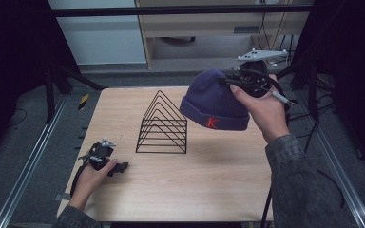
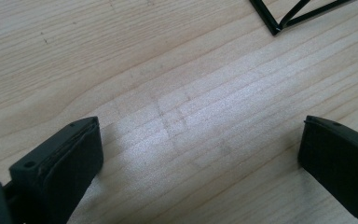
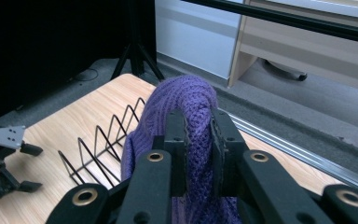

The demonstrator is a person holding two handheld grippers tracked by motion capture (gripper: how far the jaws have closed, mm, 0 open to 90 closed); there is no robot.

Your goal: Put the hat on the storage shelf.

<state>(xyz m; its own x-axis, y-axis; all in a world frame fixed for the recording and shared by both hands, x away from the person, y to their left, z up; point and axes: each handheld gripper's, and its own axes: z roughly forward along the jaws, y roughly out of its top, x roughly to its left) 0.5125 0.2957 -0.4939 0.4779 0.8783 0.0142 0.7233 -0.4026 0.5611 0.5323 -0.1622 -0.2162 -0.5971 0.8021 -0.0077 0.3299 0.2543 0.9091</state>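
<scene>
The right hand-held gripper point(image 1: 233, 80), upper right of frame, pinches the crown of a ribbed purple knit beanie point(image 1: 214, 102) hanging above the wooden tabletop point(image 1: 209, 180), right of a black wire rack point(image 1: 162, 124); the left hand-held gripper point(image 1: 120, 167), lower left, rests spread.

Dark purple ribbed-knit beanie point(image 1: 212, 102): red letter K on folded cuff, rest plain. Triangular wire rack point(image 1: 163, 124): black throughout. Pale wooden bench point(image 1: 195, 175): light tan, fine straight grain lines. Right gripper point(image 3: 198, 135): black jaws, brass-coloured rivets, grey plate on top. Left gripper point(image 1: 120, 167): black, grey plate. Sleeve point(image 1: 294, 175): mottled grey-green.
</scene>
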